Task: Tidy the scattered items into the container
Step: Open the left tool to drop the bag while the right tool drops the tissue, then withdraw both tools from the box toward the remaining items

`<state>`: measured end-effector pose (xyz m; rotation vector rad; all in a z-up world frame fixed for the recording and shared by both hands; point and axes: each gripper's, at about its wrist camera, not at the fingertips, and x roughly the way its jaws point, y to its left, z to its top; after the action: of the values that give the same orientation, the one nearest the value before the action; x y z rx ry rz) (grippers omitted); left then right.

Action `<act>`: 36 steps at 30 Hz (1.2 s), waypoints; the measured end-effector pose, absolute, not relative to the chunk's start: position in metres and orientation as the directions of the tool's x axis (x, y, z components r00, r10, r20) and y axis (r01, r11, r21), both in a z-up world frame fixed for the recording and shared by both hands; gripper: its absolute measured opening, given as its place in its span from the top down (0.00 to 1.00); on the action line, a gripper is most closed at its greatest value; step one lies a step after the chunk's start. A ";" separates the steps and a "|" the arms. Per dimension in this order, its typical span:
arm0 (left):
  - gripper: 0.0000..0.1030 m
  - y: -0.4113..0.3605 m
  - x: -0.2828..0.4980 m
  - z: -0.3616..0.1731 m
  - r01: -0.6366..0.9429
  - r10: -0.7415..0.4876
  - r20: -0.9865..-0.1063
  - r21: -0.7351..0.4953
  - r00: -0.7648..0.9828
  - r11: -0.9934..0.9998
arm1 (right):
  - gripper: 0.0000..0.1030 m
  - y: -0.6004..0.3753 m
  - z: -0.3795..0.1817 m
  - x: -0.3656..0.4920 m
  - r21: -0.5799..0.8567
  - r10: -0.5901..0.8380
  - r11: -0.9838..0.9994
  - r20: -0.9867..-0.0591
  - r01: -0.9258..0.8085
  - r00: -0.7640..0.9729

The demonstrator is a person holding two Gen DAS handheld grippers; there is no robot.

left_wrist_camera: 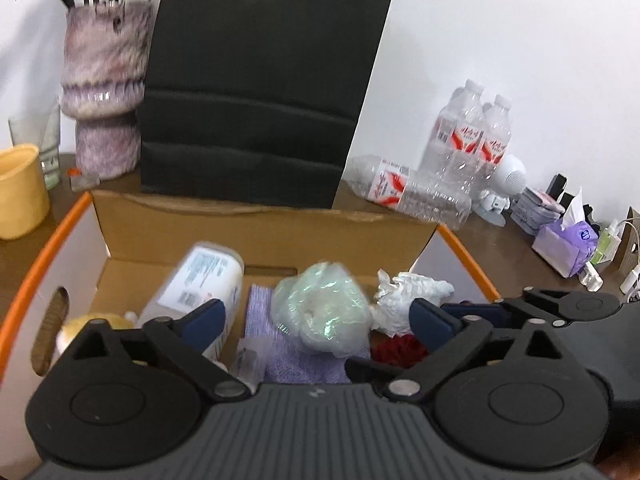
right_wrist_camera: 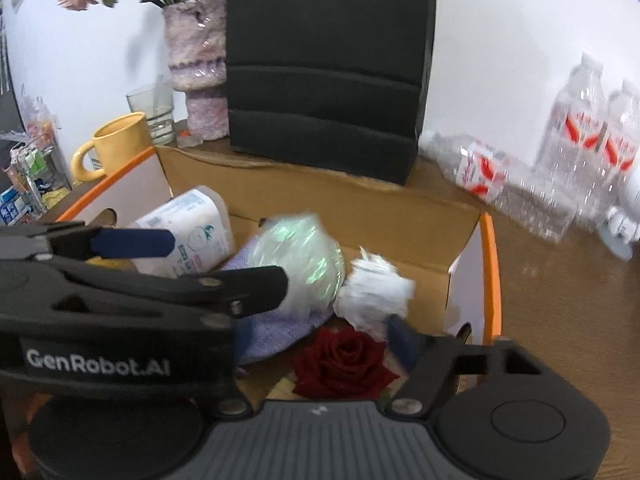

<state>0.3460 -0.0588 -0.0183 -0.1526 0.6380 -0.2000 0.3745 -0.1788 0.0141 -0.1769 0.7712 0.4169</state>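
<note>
Cardboard box (left_wrist_camera: 264,236) before black case (left_wrist_camera: 260,80)

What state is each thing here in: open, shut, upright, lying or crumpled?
Orange-rimmed cardboard box: open, holding items.
White labelled plastic bottle: leaning in the box.
Iridescent crumpled cellophane ball: in the box.
White crumpled paper: in the box.
Dark red rose: lying in the box.
Clear water bottle: lying on the table.
Left tongs: open.
Right tongs: open.
</note>
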 end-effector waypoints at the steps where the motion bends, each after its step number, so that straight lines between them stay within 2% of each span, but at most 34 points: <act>1: 0.00 -0.059 0.344 -0.015 0.138 -0.229 -0.566 -0.200 0.792 0.970 | 0.20 -0.178 0.017 0.372 -0.017 0.297 0.903 -0.698 -0.430 0.652; 7: 0.00 -0.059 0.330 0.001 0.110 -0.186 -0.520 -0.174 0.834 0.979 | 0.07 -0.177 0.029 0.362 -0.039 0.294 0.905 -0.665 -0.425 0.687; 13: 0.00 -0.056 0.313 0.013 0.074 -0.127 -0.476 -0.128 0.870 0.989 | 0.02 -0.177 0.038 0.354 -0.049 0.299 0.906 -0.628 -0.420 0.718; 24: 0.00 -0.040 0.286 0.021 0.017 -0.092 -0.471 -0.162 0.877 0.987 | 0.02 -0.173 0.048 0.334 -0.046 0.301 0.911 -0.609 -0.411 0.734; 36: 0.00 -0.015 0.227 0.036 -0.032 -0.060 -0.426 -0.206 0.903 0.978 | 0.02 -0.173 0.060 0.278 -0.002 0.357 0.900 -0.569 -0.435 0.741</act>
<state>0.2275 -0.0154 0.0363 -0.2118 0.4451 -0.0146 0.2779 -0.1729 0.0599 -0.1383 0.5943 0.4353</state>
